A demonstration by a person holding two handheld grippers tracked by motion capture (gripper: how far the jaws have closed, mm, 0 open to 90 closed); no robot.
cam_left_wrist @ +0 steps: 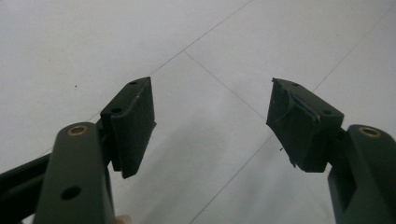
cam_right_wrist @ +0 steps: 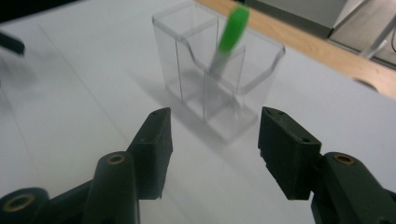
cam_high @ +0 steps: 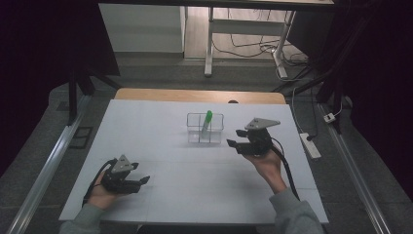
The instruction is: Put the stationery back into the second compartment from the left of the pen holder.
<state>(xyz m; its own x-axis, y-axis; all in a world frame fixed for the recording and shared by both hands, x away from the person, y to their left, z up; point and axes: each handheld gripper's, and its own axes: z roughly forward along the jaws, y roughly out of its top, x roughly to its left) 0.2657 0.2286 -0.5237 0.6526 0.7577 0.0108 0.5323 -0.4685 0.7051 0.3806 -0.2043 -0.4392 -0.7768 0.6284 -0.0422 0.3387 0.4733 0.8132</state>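
A clear plastic organizer [cam_high: 205,128] with several compartments stands mid-table. A green-capped pen [cam_high: 207,122] leans upright in one of its compartments, also seen in the right gripper view as the pen [cam_right_wrist: 229,38] inside the organizer [cam_right_wrist: 219,79]. My right gripper [cam_high: 234,138] hovers just right of the organizer, pointing at it, jaws open and empty; the right gripper [cam_right_wrist: 212,140] frames the organizer's near corner. My left gripper [cam_high: 142,173] rests low at the table's front left, open and empty, with bare white table between the jaws of the left gripper [cam_left_wrist: 212,119].
The white table top [cam_high: 160,141] lies on a wooden desk whose edge [cam_high: 195,95] shows at the back. A power strip [cam_high: 310,145] and cables lie on the floor to the right. A white desk frame [cam_high: 209,44] stands beyond.
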